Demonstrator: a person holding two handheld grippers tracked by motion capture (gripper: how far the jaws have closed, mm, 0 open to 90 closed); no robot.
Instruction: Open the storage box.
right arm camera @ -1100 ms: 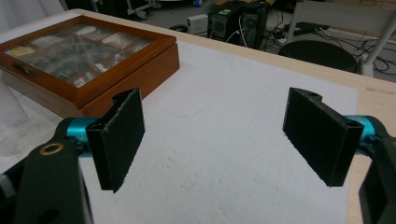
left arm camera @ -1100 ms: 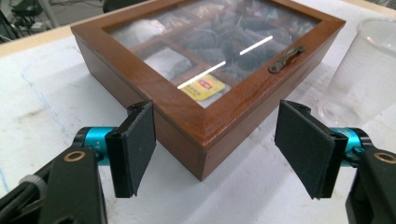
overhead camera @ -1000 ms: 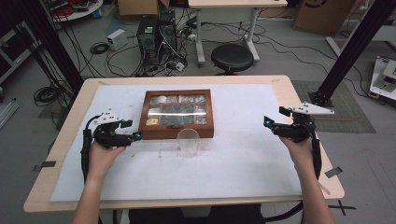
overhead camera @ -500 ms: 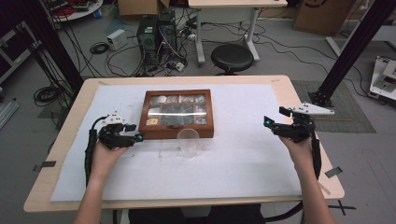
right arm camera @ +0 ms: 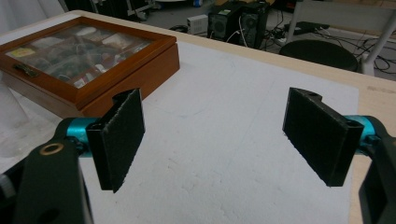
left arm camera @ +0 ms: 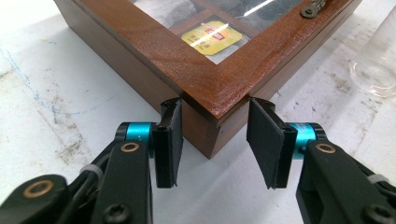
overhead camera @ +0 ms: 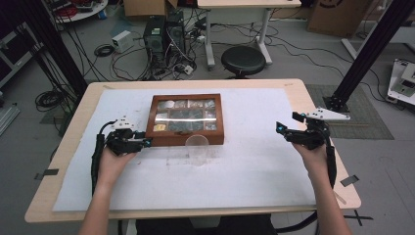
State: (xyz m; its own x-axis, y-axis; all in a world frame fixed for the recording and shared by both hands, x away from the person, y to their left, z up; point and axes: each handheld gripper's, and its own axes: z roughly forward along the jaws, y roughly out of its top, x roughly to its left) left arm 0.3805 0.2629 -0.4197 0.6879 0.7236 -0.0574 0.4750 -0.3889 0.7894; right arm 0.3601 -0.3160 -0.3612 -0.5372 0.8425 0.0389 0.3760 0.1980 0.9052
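Where the fixed camera looks down on the white-covered wooden table (overhead camera: 274, 161), the flat brown wooden box with a glass-paned lid (overhead camera: 186, 120) lies left of the middle, its long axis running left to right, and the left claw (overhead camera: 147, 142) sits right at its near-left corner. The right claw (overhead camera: 280, 128) hangs well apart to the right, over bare cover, so the left hand (overhead camera: 113, 161) is plainly the nearer one. A clear plastic cup (overhead camera: 197, 148) stands just beside the middle of the box's near wall, between the two claws and closer to the left.

In the left gripper view, the wooden box (left arm camera: 219, 88) points its corner straight at the camera, and the left claw (left arm camera: 214, 140) has just been closing with that corner between its black pads (left arm camera: 170, 140). The left pad touches one side wall and the right pad meets the other just below the lid's edge, so the claw reads as clenched on the corner. The seam between lid and base runs just above the pads. Inside, under the glass, a yellow sachet (left arm camera: 212, 37) lies in the nearest compartment, and a small brass clasp (left arm camera: 315, 7) sits farther along the near wall.

In the right gripper view, the right claw (right arm camera: 224, 135) stands released, jaws wide with nothing between them. The box (right arm camera: 107, 65) lies ahead and to its left, clasp side (right arm camera: 28, 70) facing the person, so any help from this hand would need a reach leftward across the cover.
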